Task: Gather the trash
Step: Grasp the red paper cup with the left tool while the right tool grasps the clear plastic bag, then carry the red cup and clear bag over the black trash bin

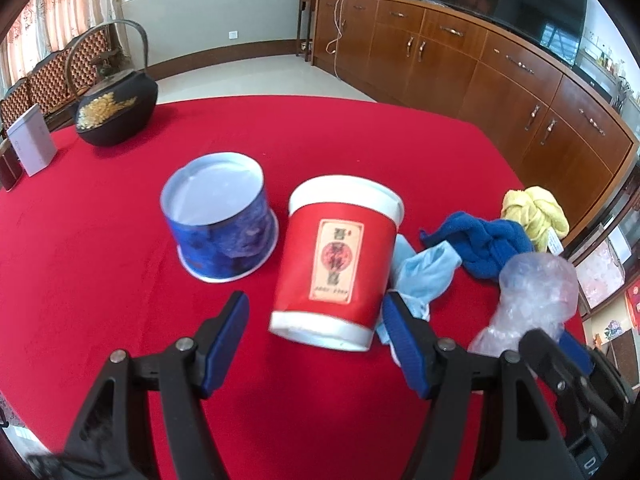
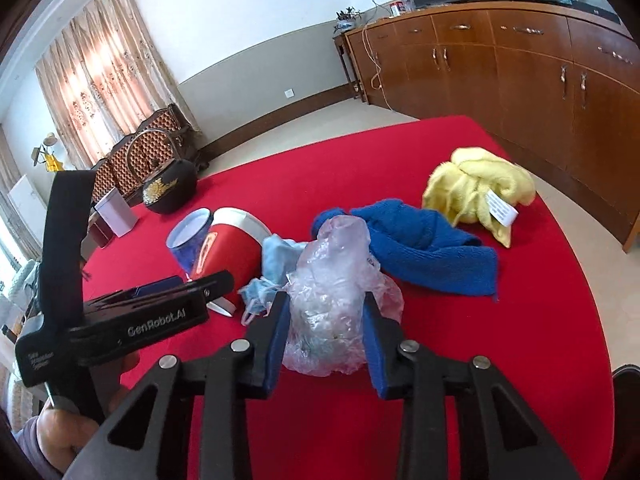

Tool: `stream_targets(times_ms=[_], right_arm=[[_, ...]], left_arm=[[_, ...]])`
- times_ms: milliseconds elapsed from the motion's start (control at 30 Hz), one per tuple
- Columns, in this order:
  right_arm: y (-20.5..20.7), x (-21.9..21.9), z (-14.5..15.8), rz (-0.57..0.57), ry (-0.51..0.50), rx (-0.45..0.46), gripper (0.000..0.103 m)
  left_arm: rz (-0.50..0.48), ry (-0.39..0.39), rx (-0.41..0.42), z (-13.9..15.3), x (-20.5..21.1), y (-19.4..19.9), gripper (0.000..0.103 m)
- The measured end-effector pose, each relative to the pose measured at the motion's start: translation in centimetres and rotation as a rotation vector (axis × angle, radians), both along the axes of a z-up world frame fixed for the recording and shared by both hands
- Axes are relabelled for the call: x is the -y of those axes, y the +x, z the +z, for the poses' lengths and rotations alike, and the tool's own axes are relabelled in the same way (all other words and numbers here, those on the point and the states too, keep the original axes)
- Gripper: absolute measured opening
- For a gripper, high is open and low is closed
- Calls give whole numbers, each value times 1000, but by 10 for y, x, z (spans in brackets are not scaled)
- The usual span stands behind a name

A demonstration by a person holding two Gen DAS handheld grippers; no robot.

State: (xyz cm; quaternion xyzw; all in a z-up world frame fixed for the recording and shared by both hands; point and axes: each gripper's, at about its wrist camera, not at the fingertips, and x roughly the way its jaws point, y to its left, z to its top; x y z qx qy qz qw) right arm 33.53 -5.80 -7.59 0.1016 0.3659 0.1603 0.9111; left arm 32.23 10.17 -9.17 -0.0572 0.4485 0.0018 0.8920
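Note:
A red paper cup (image 1: 336,264) stands on the red tablecloth, tilted, between the fingers of my open left gripper (image 1: 316,312); the fingers do not visibly touch it. It also shows in the right wrist view (image 2: 230,246). A blue paper cup (image 1: 220,216) stands left of it. A crumpled clear plastic bag (image 2: 332,292) sits between the fingers of my right gripper (image 2: 326,308), which is shut on it; it also shows in the left wrist view (image 1: 536,292). A crumpled light blue piece (image 1: 424,272) lies between the red cup and the bag.
A blue towel (image 2: 420,240) and a yellow towel (image 2: 476,188) lie to the right near the table's edge. A black iron teapot (image 1: 116,112) and a white box (image 1: 32,140) stand at the far left. Wooden cabinets (image 1: 480,64) line the wall.

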Motion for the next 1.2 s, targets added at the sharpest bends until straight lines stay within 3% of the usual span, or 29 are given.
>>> stream_targets(times_ms=[167, 233, 633, 1200], right_arm=[[1, 6, -4, -6, 2, -7, 37], [1, 7, -5, -6, 3, -10, 37], [-9, 13, 3, -10, 16, 7, 37], [-87, 68, 39, -97, 11, 40, 35]], left_arm=[[-20, -2, 18, -2, 4, 2, 70], [-24, -8, 32, -2, 5, 1, 61], [-27, -33, 98, 19, 1, -21, 59], [-124, -51, 113, 53, 41, -94, 59]])
